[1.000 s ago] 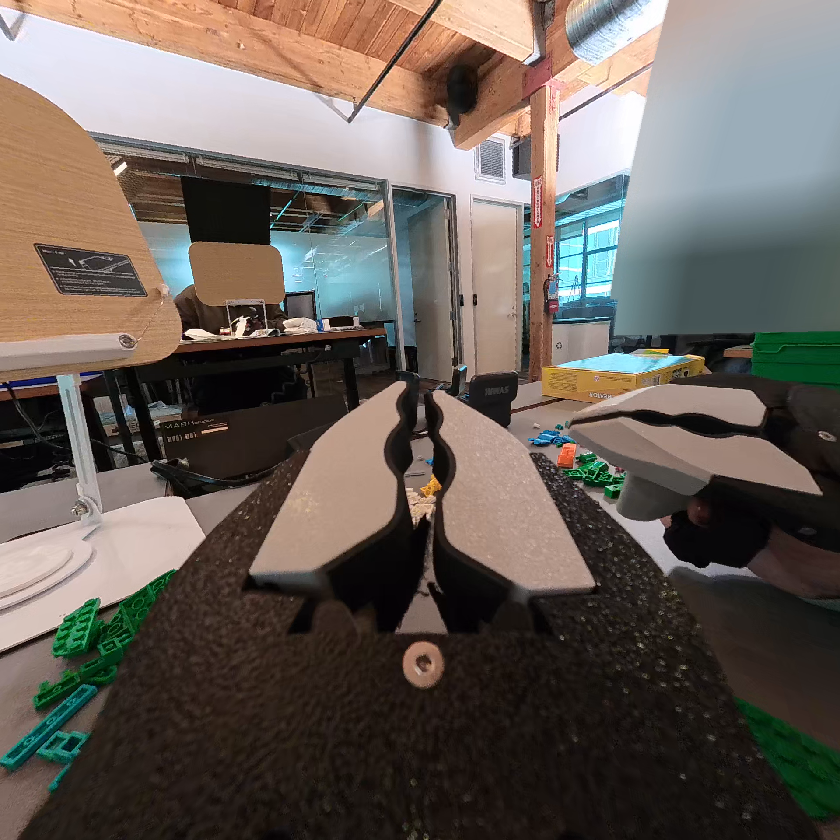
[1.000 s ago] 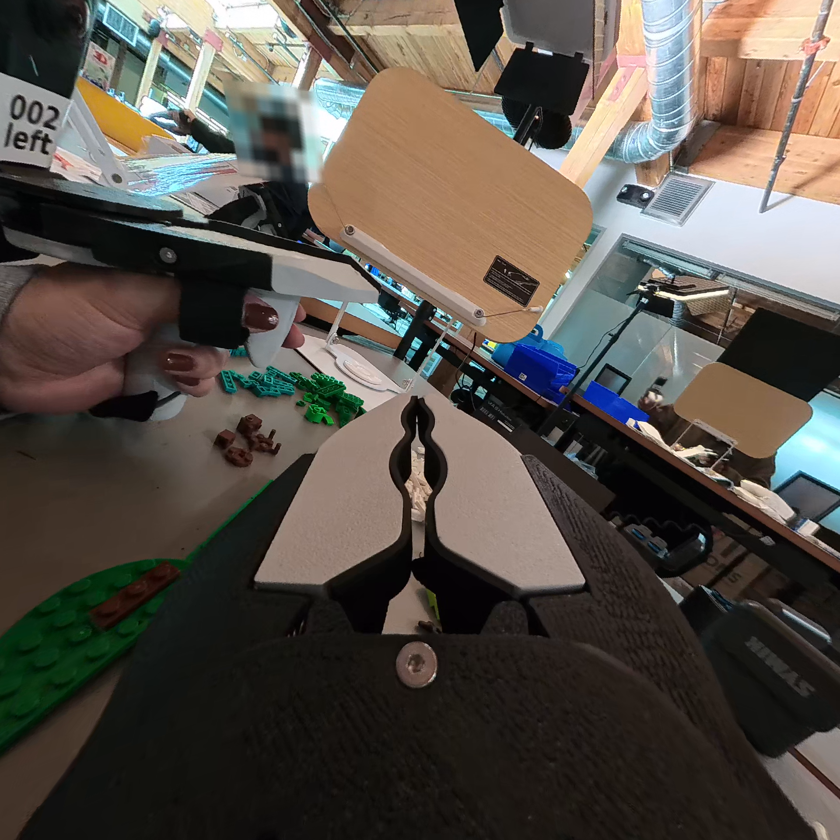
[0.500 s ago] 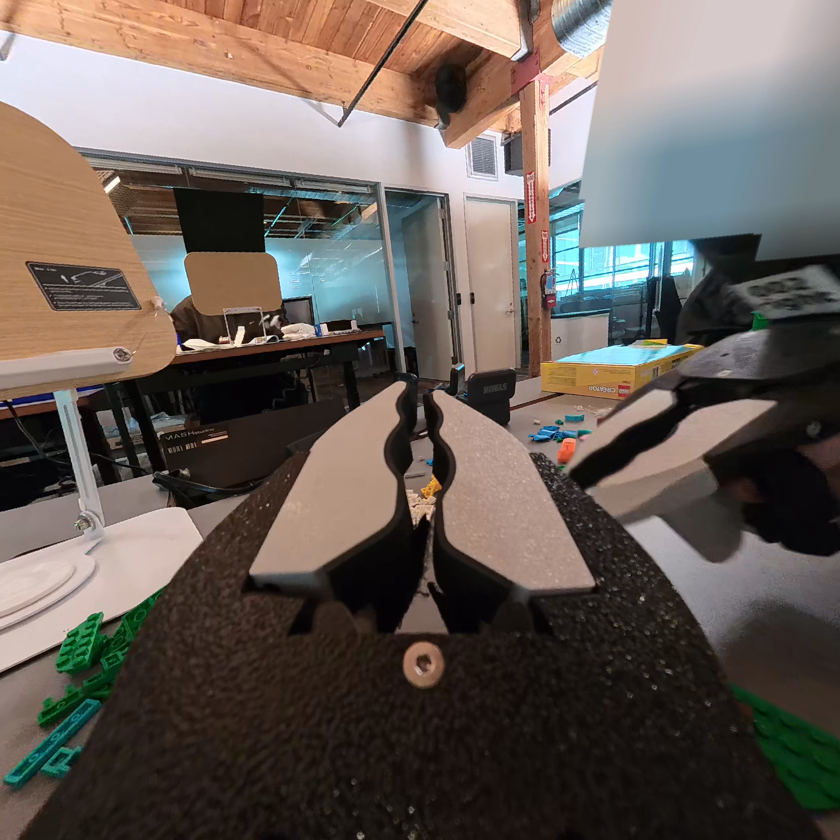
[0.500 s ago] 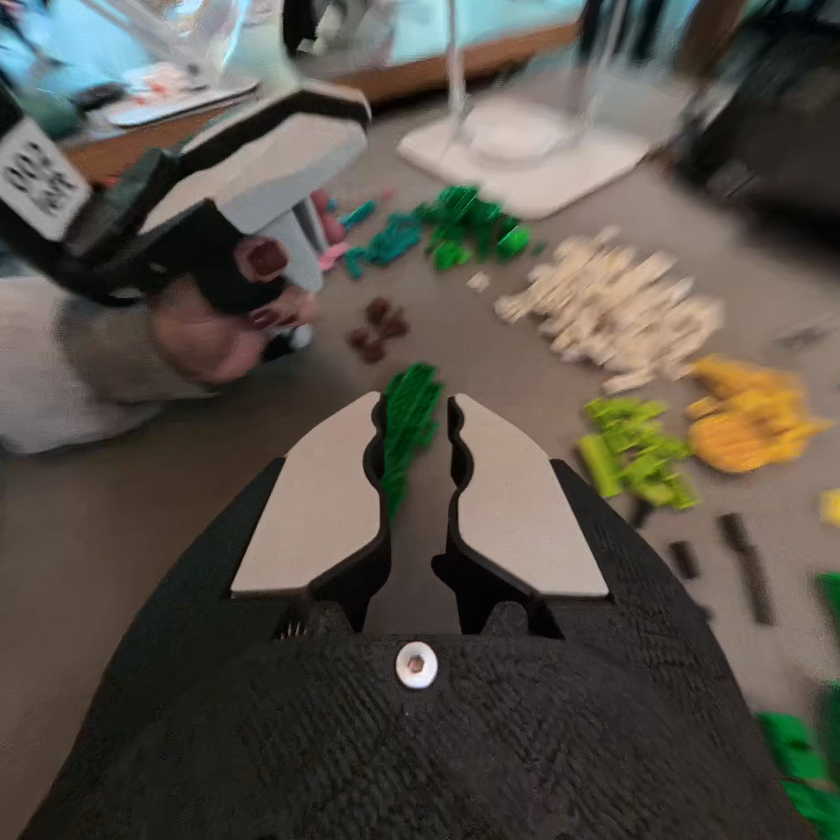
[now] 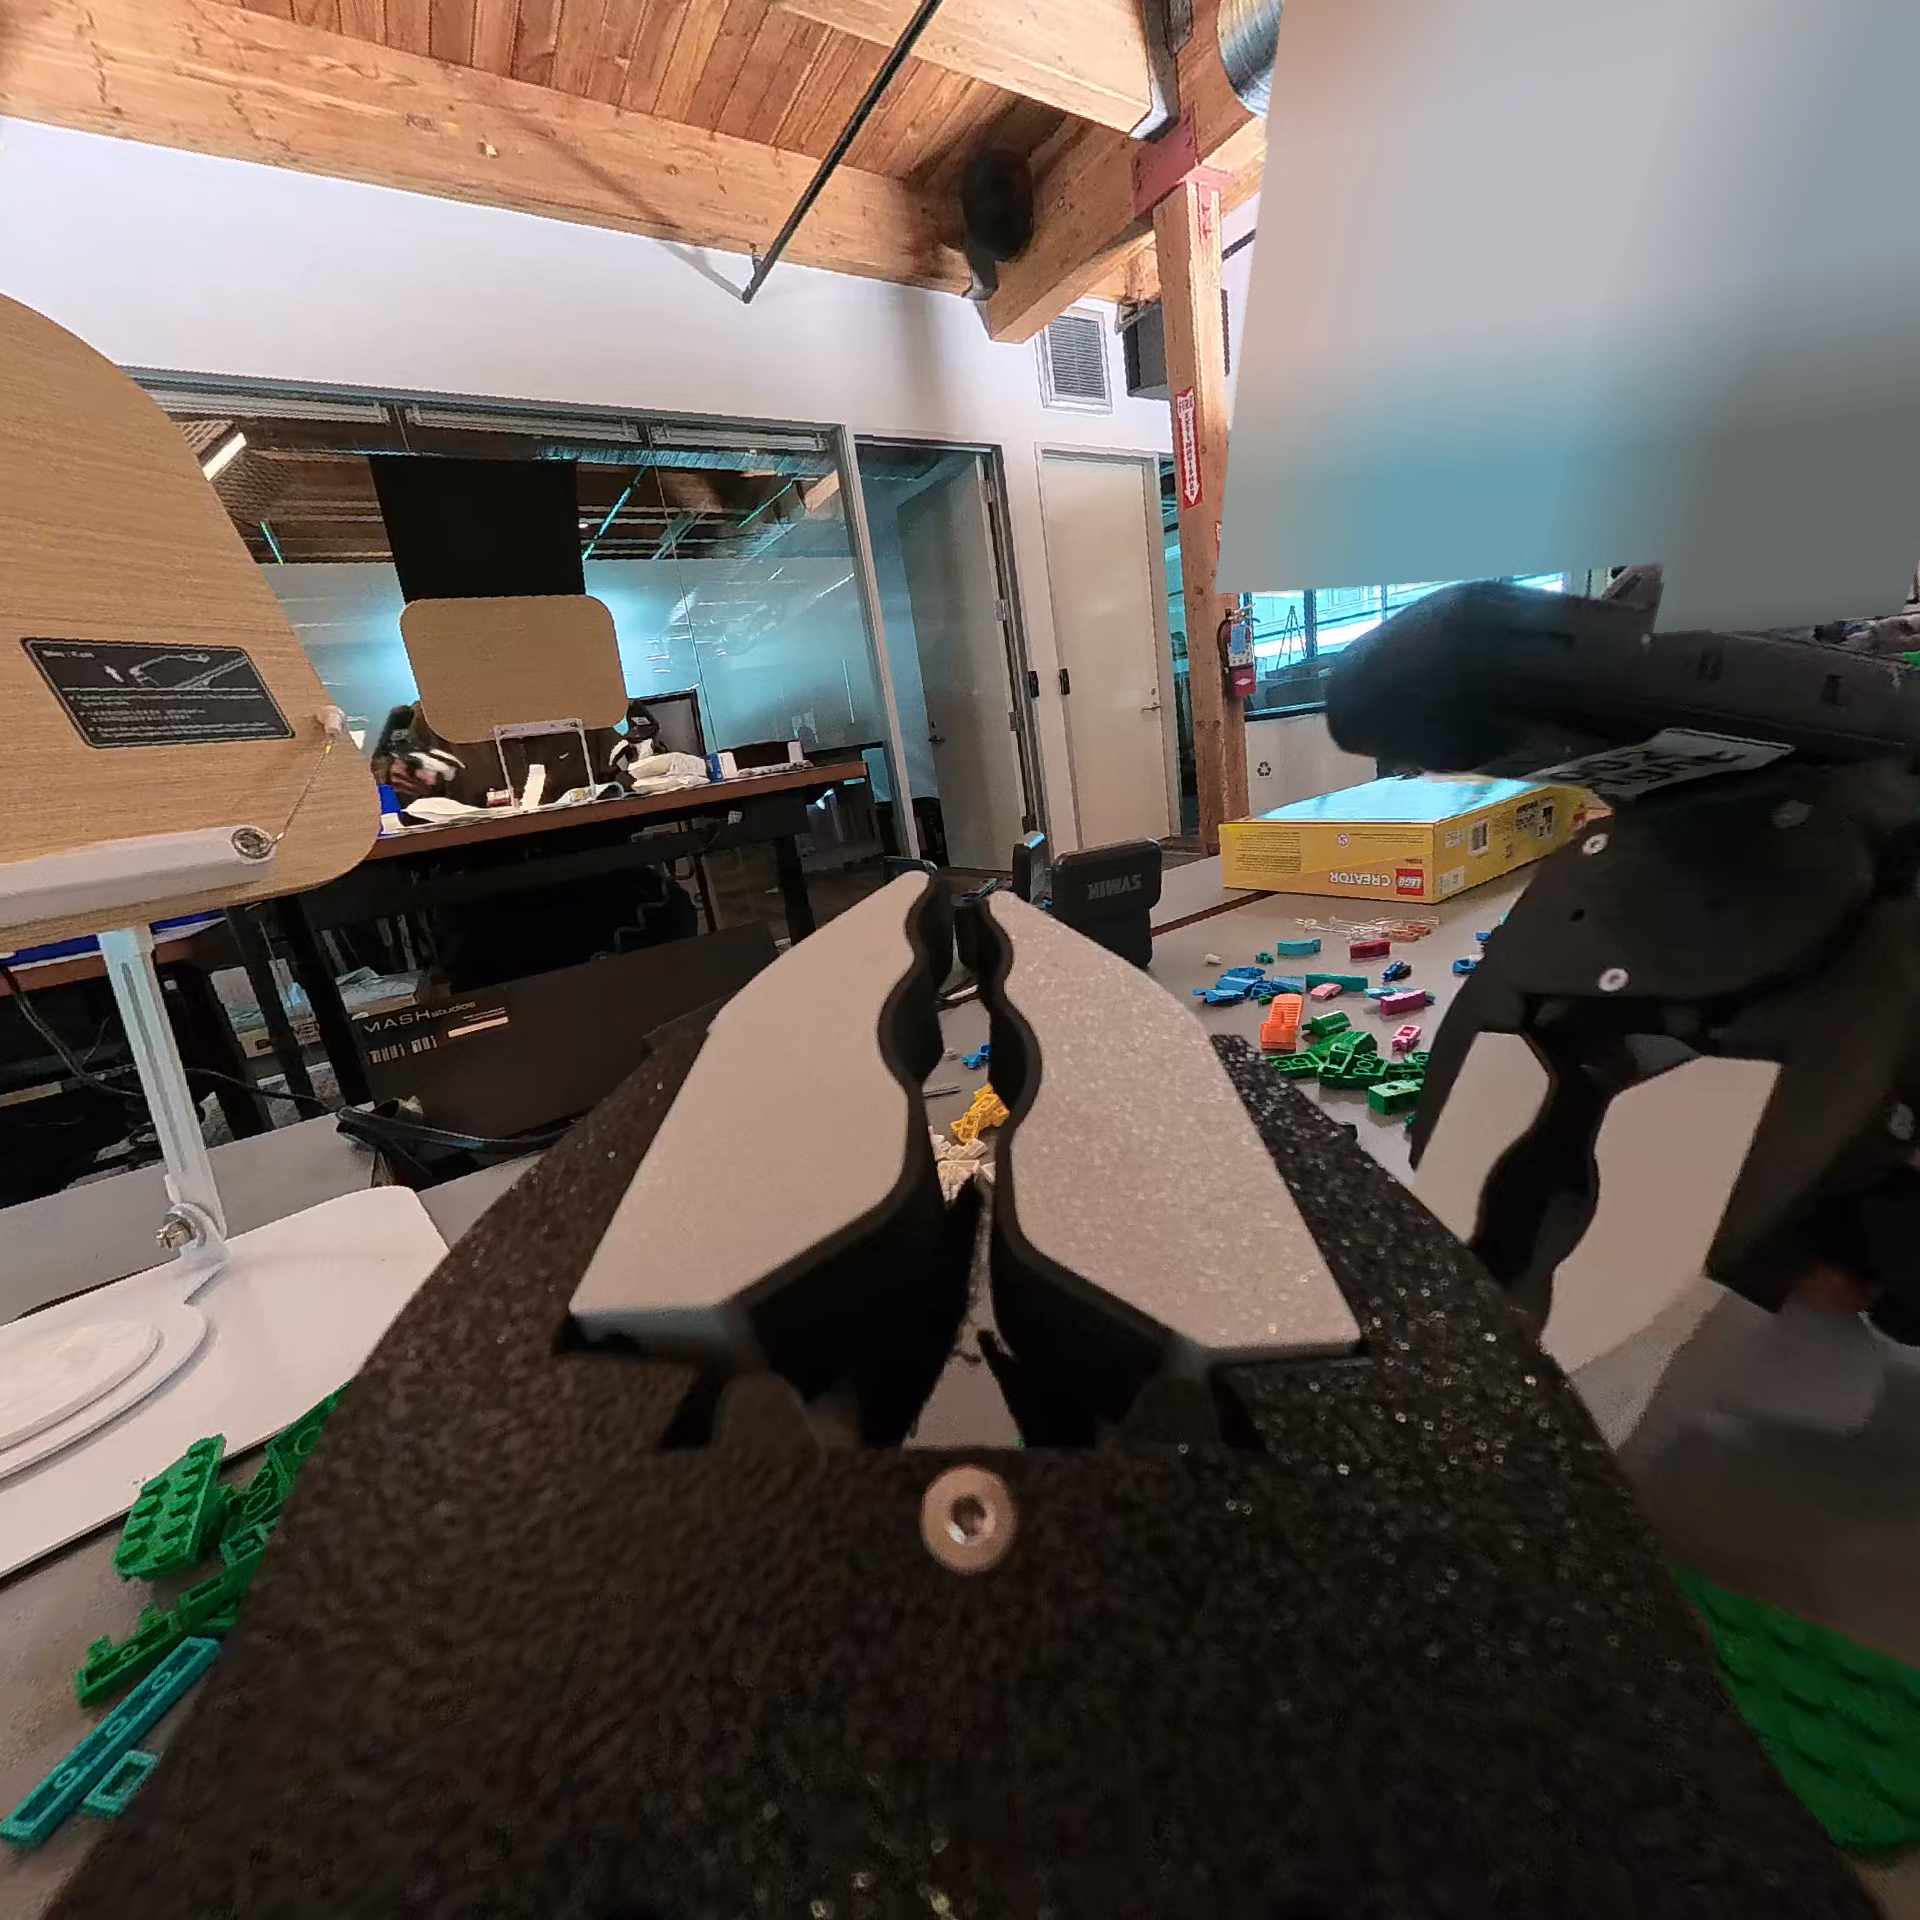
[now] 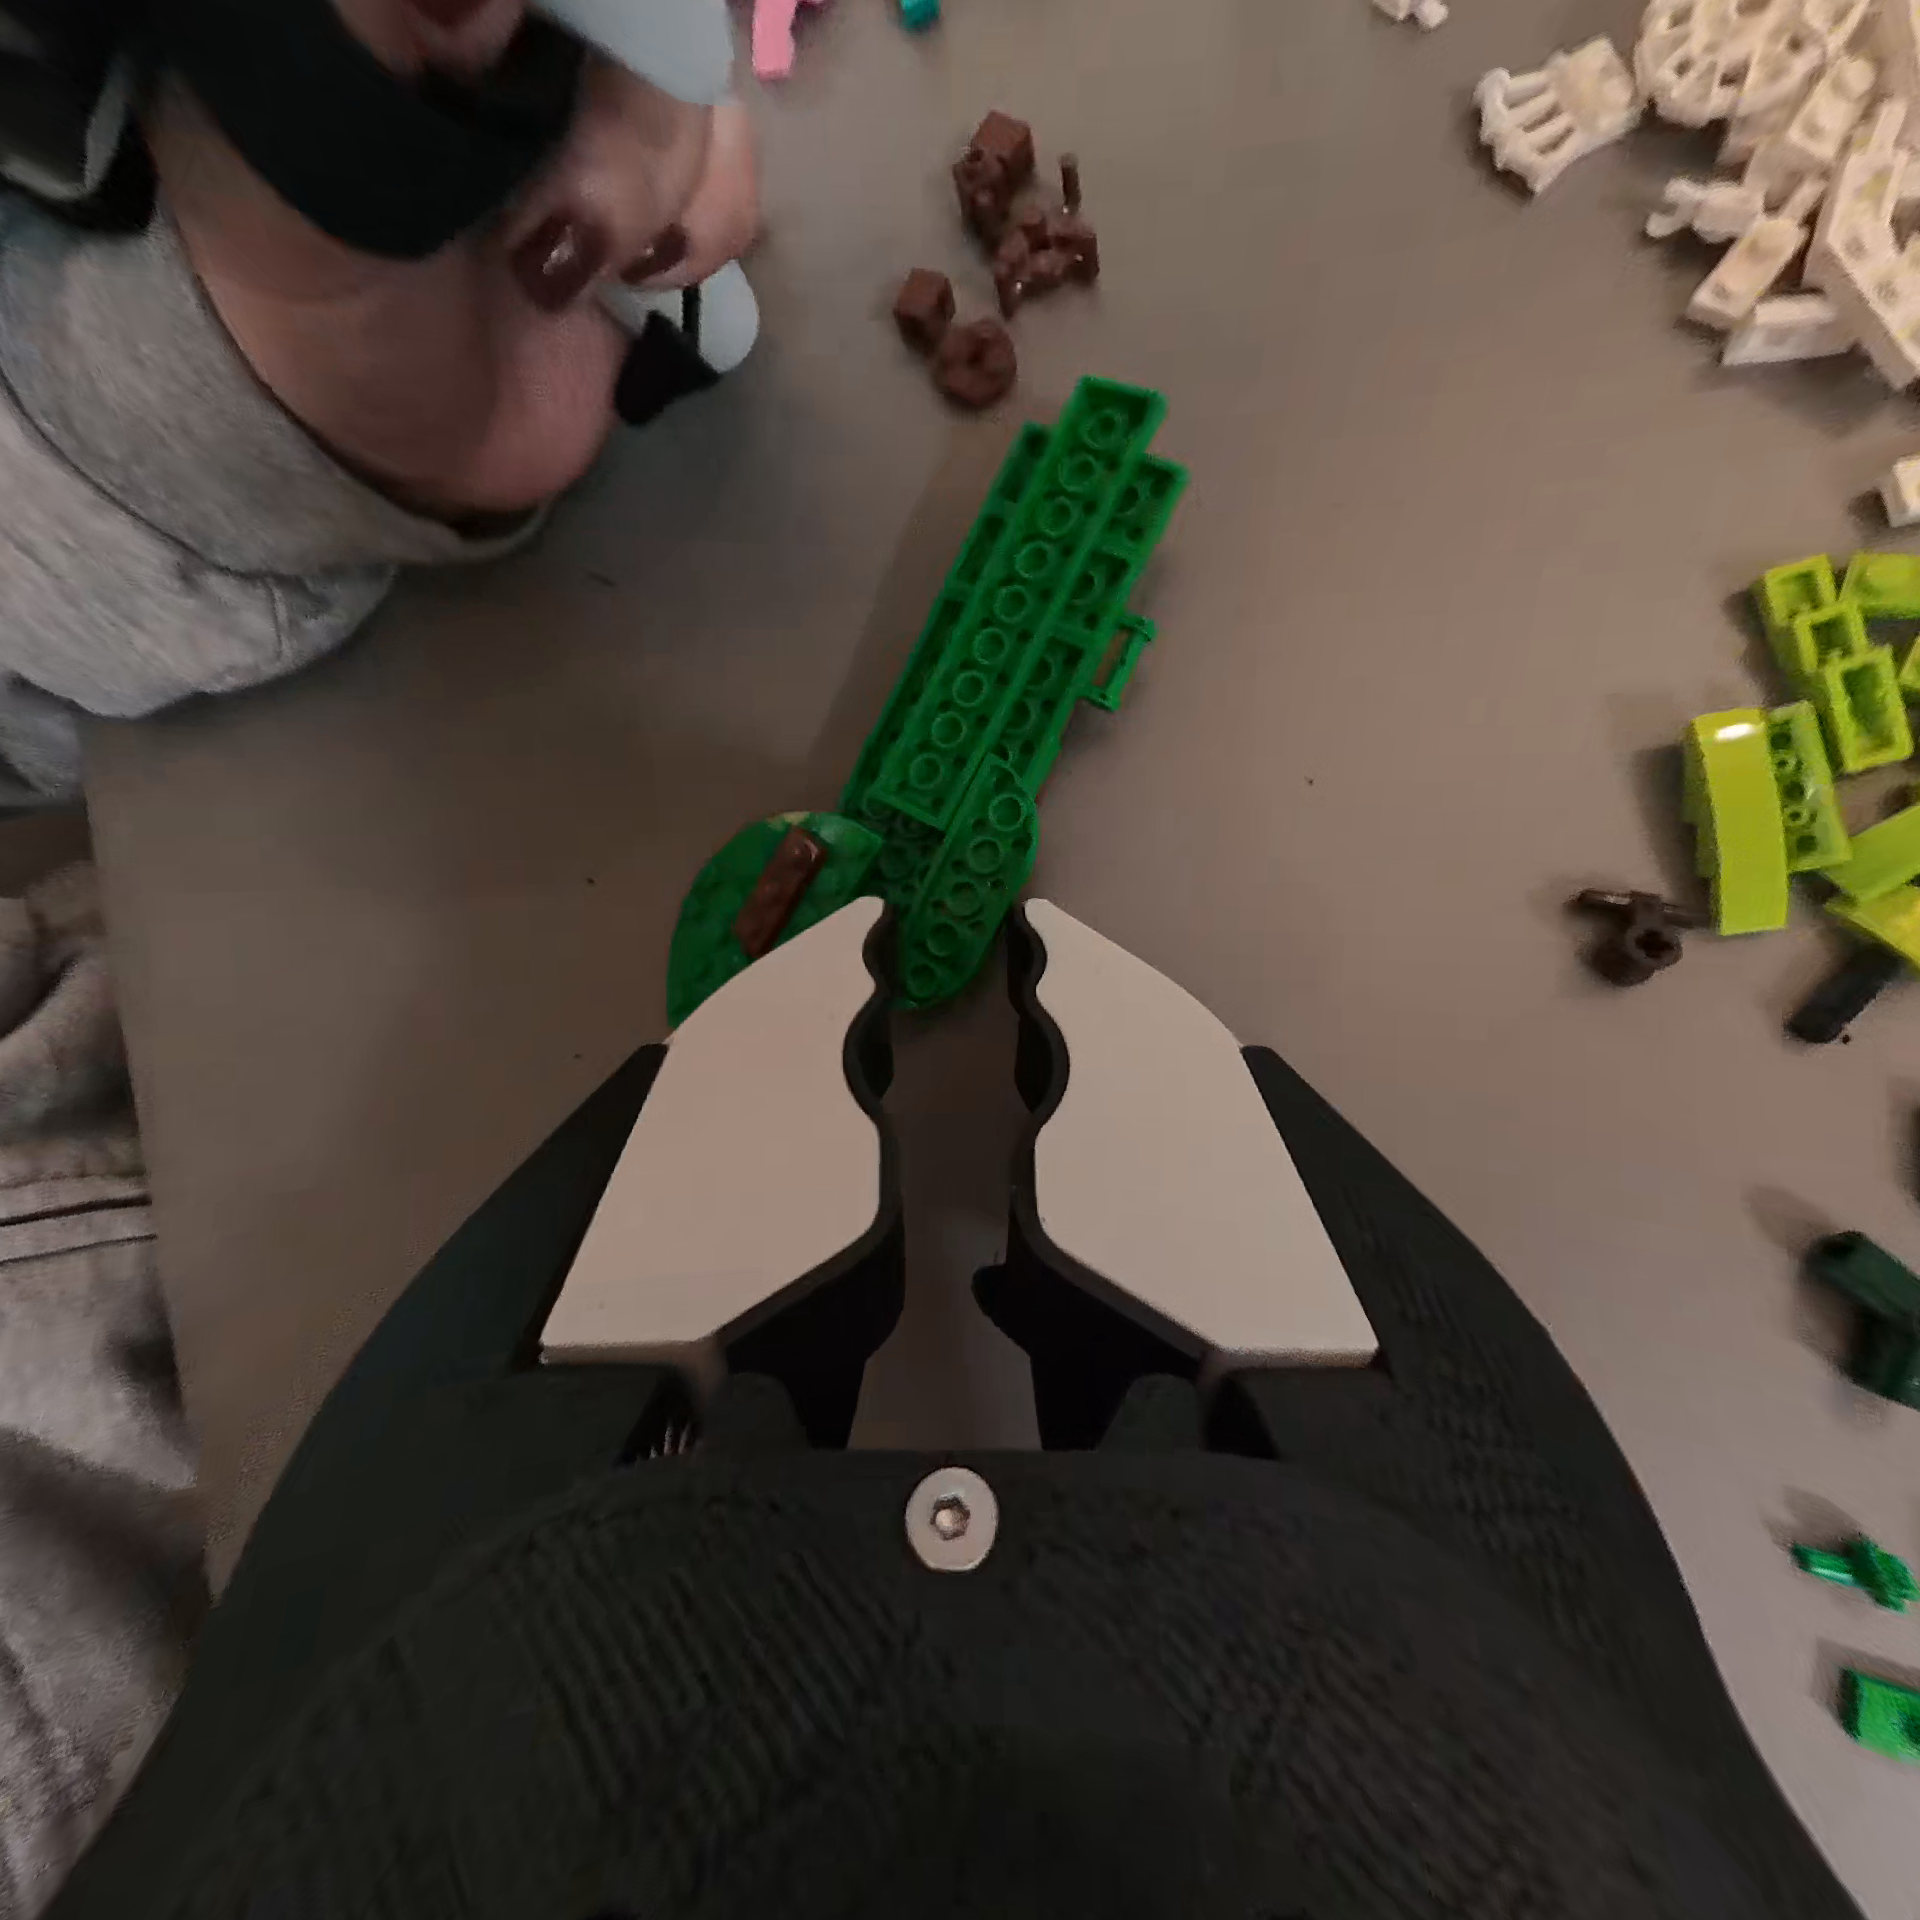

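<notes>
Since a second ago the right gripper (image 6: 951,914) has swung from facing the room to looking straight down on the table (image 6: 1351,623), and its jaws have gone from together to apart. The left gripper (image 5: 961,894) has barely moved.

A green build (image 6: 1023,665) of long studded plates lies on the table, running away from the right gripper. Its rounded near end sits between the fingertips. The left fingertip (image 6: 831,945) is at or touching its edge, while a clear gap shows on the right side, so it is not clamped. A rounded green plate with a brown tile (image 6: 779,896) sits partly under the left fingertip.

The build looks light, stiff and smooth. Being thin plates pressed together, it would likely flex or split at the joins if levered from one end. A hold across the narrow width, nearer the middle where the plates overlap, looks safer than the rounded tip.

Brown bits (image 6: 997,249) lie beyond it, white bricks (image 6: 1787,177) at far right, and lime bricks (image 6: 1808,748) to the right. A hand (image 6: 488,343) holding the left gripper is at upper left.

The left gripper hovers above the table with its jaws almost together, only a thin slit between them and nothing seen in it.
</notes>
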`<state>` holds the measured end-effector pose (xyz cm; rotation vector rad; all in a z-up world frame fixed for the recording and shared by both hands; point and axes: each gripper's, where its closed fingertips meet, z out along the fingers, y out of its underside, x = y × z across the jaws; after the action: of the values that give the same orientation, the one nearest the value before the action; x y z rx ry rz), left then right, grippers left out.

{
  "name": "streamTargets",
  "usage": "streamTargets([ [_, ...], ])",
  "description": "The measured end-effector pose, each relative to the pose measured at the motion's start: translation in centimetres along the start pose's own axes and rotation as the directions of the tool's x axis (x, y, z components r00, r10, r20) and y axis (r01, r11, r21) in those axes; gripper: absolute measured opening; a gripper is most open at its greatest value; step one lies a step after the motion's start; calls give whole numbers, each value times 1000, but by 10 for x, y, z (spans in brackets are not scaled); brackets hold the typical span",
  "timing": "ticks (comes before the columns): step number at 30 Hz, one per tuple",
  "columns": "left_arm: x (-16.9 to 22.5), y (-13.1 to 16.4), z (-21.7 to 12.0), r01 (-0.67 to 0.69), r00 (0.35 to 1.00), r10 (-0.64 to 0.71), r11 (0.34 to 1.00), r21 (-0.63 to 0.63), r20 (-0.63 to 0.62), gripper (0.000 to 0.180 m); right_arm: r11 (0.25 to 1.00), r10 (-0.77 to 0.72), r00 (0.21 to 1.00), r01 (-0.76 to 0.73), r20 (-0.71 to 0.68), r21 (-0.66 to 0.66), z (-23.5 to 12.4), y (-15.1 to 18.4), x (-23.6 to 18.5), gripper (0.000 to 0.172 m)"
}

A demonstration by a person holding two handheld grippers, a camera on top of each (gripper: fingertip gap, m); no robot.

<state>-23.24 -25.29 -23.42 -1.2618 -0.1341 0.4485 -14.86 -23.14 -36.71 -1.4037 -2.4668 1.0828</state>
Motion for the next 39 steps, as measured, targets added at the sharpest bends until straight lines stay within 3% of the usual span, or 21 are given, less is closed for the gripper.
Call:
streamTargets([
  [4,1,1,0,1,1000,-1,1000,-5,-9,4,994,-108,993,109,-46,14,-1,-3,4,16],
  [7,7,4,2,-12,999,11,1000,-20,-53,5,969,-221,949,239,-224,60,-10,-15,26,15],
  [9,11,13,6,-24,996,17,997,-74,-90,11,924,-324,871,376,-370,76,-18,-25,42,15],
  [12,17,31,10,-61,990,37,982,-177,-137,26,791,-496,685,609,-534,46,-26,-39,50,4],
  [15,26,48,11,-181,970,126,946,-269,-207,44,576,-691,394,807,-606,-133,-22,-38,46,3],
  [17,34,65,8,-308,931,211,890,-335,-297,58,445,-748,183,852,-638,-277,-23,-41,47,4],
  [19,34,80,6,-432,888,307,812,-391,-343,74,346,-758,69,885,-649,-311,-23,-44,40,3],
  [23,32,97,1,-668,742,533,632,-392,-407,71,225,-754,44,955,-656,-195,-25,-47,13,3],
  [25,34,99,1,-769,640,641,542,-340,-424,53,204,-744,39,964,-667,-171,-28,-49,8,3],
  [27,34,93,2,-847,531,753,453,-278,-389,21,197,-725,32,967,-688,-163,-30,-52,6,4],
  [28,33,92,2,-860,509,767,428,-280,-391,19,200,-718,25,965,-695,-171,-31,-52,7,4],
  [32,30,88,5,-698,716,597,600,-391,-362,16,280,-597,41,946,-801,-160,-45,-70,11,8],
  [36,28,83,6,-627,779,536,649,-431,-326,14,333,-512,47,931,-858,-148,-53,-79,10,6],
  [39,29,84,5,-521,853,416,710,-473,-315,13,350,-470,57,928,-881,-127,-58,-85,9,1],
])
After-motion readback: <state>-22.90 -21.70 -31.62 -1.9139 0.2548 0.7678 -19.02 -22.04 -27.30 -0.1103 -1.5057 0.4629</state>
